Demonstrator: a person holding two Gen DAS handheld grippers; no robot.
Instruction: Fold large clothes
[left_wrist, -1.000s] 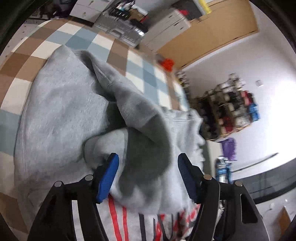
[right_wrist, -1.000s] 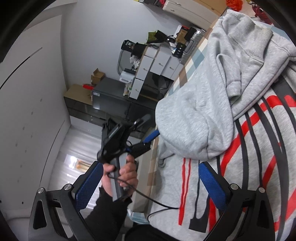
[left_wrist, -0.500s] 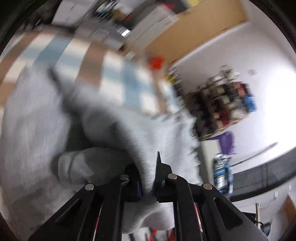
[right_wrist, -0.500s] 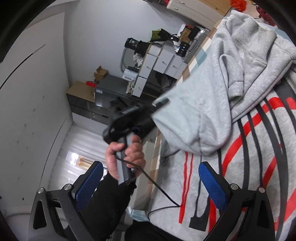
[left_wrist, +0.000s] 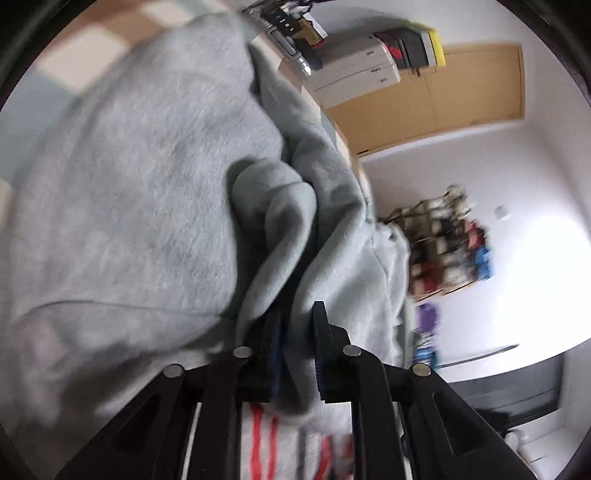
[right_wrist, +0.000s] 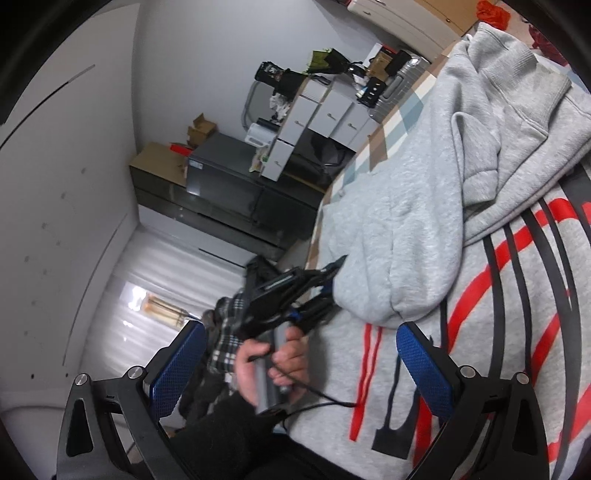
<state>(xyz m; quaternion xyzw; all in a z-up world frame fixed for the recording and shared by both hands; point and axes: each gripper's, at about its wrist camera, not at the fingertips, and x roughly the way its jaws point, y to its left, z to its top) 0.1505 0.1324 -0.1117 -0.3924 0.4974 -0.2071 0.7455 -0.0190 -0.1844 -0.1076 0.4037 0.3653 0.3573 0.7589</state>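
A large grey sweatshirt (left_wrist: 147, 184) with red and black stripes lies bunched on a checked cover (left_wrist: 85, 62). My left gripper (left_wrist: 295, 317) pinches a fold of its grey cloth; the jaws are opening slightly with the cloth still pressed between the pads. In the right wrist view the sweatshirt (right_wrist: 424, 184) fills the right side, and a person's hand (right_wrist: 273, 362) holds the left gripper (right_wrist: 330, 280) at the edge of a folded-over part. My right gripper (right_wrist: 301, 326) hovers open near the striped front, with nothing between its fingers.
The checked cover (right_wrist: 402, 110) shows beyond the sweatshirt. White drawer units (right_wrist: 321, 118) and a dark grey cabinet (right_wrist: 221, 173) stand past its far edge. A wooden door (left_wrist: 461, 81) and a cluttered shelf (left_wrist: 443, 251) line the white wall.
The left gripper went from open around a fold to shut on it, then sank and drew the cloth along. The right gripper stayed where it was, open.
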